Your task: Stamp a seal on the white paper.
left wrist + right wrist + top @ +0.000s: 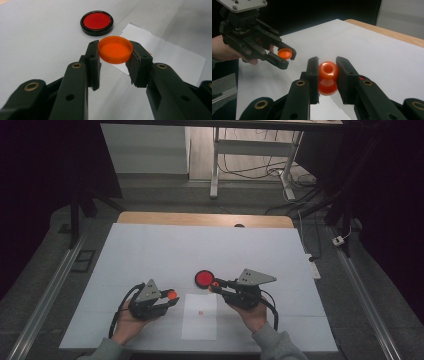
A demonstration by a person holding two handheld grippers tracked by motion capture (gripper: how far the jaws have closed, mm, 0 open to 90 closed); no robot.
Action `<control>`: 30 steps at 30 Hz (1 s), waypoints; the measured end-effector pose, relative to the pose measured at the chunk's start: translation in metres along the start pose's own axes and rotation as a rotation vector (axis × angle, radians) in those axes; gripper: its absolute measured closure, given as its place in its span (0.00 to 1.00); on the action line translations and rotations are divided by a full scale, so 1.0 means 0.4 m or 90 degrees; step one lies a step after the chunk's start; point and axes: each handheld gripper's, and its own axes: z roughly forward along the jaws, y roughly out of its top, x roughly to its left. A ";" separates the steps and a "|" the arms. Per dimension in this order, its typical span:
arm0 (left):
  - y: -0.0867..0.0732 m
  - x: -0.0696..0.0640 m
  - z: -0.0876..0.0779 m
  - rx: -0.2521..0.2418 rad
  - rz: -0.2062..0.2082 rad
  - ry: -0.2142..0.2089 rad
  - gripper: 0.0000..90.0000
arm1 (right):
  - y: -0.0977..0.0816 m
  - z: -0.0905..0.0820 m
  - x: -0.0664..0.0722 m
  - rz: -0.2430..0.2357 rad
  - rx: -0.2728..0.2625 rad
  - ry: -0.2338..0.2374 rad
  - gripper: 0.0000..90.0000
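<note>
Your left tongs [113,60] pinch the orange cap [115,49] by its rim, open side up, lifted clear of the worktop [150,250]. Your right tongs [327,67] clamp the orange stamp body [328,77] at its waist, so its end is free to take the cap. Both pairs are closed only to the width of their parts. The paper sheet [200,317] lies near you between the hands. The red ink pad [204,279] sits just beyond it, uncovered.

Orange cap [115,49] and orange bottle [328,77], each held aloft.
</note>
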 end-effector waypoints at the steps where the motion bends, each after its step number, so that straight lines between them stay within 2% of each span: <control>1: 0.001 0.000 0.001 0.000 0.000 -0.002 0.71 | 0.000 0.000 0.000 0.001 0.000 0.001 0.80; 13: 0.015 -0.003 0.017 0.002 0.007 -0.010 0.71 | -0.001 0.002 0.002 0.001 0.003 0.000 0.80; 30: 0.044 -0.029 0.053 0.007 0.026 -0.030 0.71 | 0.002 -0.001 0.003 -0.003 -0.002 0.000 0.80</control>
